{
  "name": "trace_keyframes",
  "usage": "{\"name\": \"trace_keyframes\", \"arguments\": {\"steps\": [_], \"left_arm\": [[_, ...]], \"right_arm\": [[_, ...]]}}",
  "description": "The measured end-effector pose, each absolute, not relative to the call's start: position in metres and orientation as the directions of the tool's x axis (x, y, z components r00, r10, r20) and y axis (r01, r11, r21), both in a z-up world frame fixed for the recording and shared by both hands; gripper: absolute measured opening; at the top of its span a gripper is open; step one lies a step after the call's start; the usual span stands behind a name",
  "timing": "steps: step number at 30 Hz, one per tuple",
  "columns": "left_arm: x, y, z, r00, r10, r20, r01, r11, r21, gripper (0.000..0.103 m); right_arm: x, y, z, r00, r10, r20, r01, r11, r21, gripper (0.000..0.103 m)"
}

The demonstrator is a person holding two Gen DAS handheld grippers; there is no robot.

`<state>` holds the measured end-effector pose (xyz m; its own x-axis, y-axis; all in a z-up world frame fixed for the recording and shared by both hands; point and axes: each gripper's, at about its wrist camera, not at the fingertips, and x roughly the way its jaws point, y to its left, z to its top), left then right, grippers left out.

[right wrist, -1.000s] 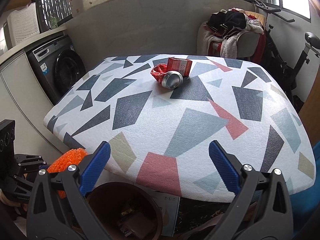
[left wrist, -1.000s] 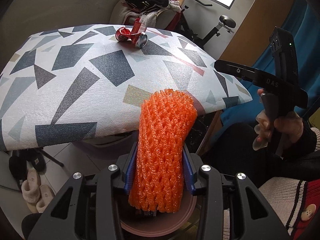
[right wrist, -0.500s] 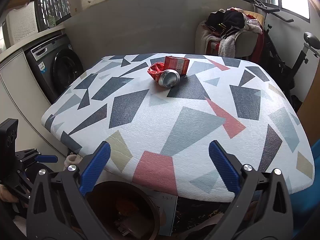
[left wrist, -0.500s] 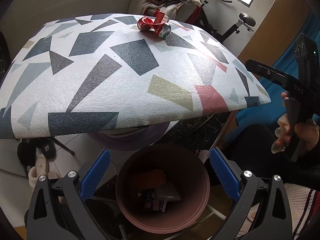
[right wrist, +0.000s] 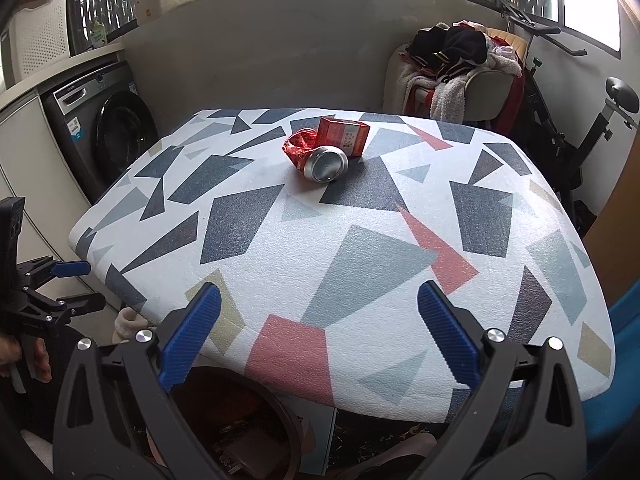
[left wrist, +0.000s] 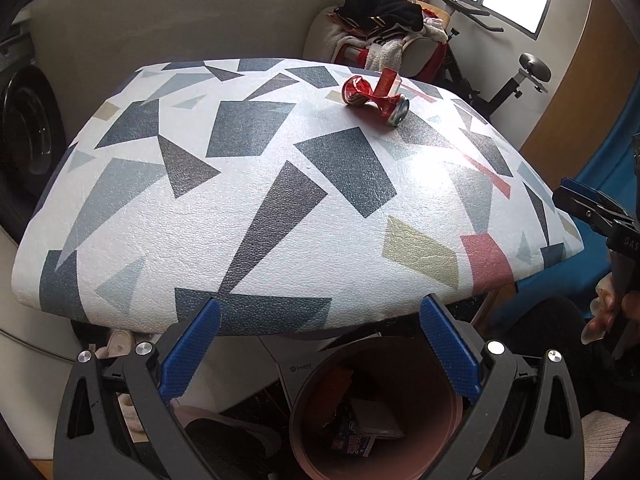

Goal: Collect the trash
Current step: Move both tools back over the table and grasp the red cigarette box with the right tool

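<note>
A crushed red can [left wrist: 374, 98] [right wrist: 316, 158] lies on its side at the far middle of the patterned table [left wrist: 280, 216] [right wrist: 360, 248]. A small red carton [right wrist: 344, 136] [left wrist: 389, 82] stands right behind it. A brown round bin [left wrist: 376, 412] [right wrist: 248, 428] with trash inside stands on the floor under the table's near edge. My left gripper [left wrist: 320, 344] is open and empty above the bin. My right gripper [right wrist: 320, 336] is open and empty over the table's near edge. The left gripper also shows at the left edge of the right wrist view [right wrist: 48, 288].
A washing machine [right wrist: 104, 136] stands left of the table. A chair piled with clothes [right wrist: 456, 72] and an exercise bike [right wrist: 580, 120] stand behind it. Slippers [left wrist: 120, 344] lie on the floor under the table.
My left gripper opened and dropped the orange foam net into the bin, then rose and tilted up toward the table. The right gripper barely moved.
</note>
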<state>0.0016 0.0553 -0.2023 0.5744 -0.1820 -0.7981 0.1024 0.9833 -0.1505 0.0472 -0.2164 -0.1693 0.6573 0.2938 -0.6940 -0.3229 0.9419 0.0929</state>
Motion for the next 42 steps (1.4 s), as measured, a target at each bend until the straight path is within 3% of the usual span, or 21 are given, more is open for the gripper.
{"name": "trace_keyframes", "arguments": {"steps": [26,35,42], "left_arm": [[0.09,0.048,-0.168,0.628,-0.175,-0.759,0.107,0.985,-0.139,0.097],[0.115,0.065,-0.168,0.647,-0.178,-0.742,0.069,0.982,-0.176,0.097],[0.137,0.082,-0.173,0.652,-0.222,-0.725,0.025,0.962,-0.272,0.097]], "right_arm": [[0.134,-0.221,-0.149,0.665,0.236,-0.708,-0.297,0.954,0.039,0.097],[0.201,-0.218,-0.143,0.637,0.311,-0.706,-0.33,0.937,0.115,0.097],[0.275,-0.203,-0.147,0.589,0.402,-0.702,-0.296,0.915,0.275,0.092]]}}
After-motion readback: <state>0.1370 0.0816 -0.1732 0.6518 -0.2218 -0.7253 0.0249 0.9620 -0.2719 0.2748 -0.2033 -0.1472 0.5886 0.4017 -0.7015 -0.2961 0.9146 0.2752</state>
